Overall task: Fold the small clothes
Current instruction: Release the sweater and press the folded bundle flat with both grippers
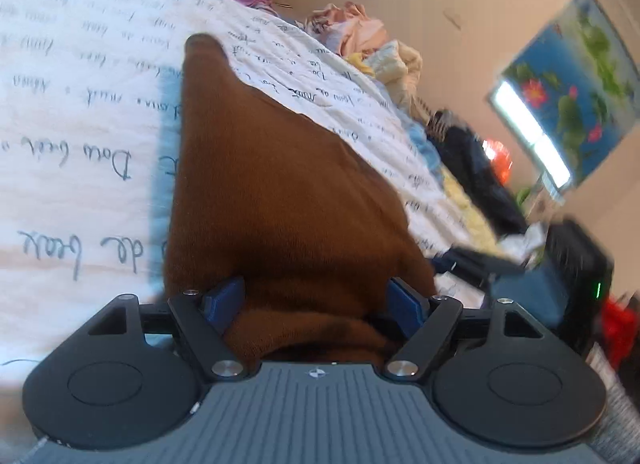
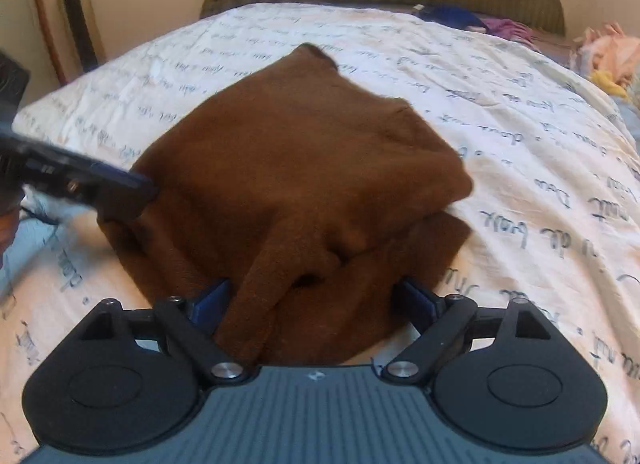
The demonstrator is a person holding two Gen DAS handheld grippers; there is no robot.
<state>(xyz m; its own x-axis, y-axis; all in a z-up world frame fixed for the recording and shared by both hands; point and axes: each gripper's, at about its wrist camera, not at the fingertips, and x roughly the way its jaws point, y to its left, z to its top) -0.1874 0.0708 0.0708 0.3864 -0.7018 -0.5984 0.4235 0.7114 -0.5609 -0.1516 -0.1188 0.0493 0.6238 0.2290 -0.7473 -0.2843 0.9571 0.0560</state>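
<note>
Brown garment (image 2: 304, 167): bunched at centre of script-printed bedspread (image 2: 520, 111). Right gripper (image 2: 316, 304) at 6 o'clock, left gripper (image 2: 136, 187) at 9 o'clock; each with fingers spread wide, cloth lying between. Clothes pile (image 1: 360, 39) at bedspread's far edge.

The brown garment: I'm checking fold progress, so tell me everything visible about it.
The brown garment is a soft, fuzzy, knit-looking cloth in plain rust-brown, lying on the white script-printed bedspread. It is partly folded, an upper layer doubled over a lower one, with bunched folds near the camera. The right tongs straddle its near edge; the left tongs meet its left side.
</note>
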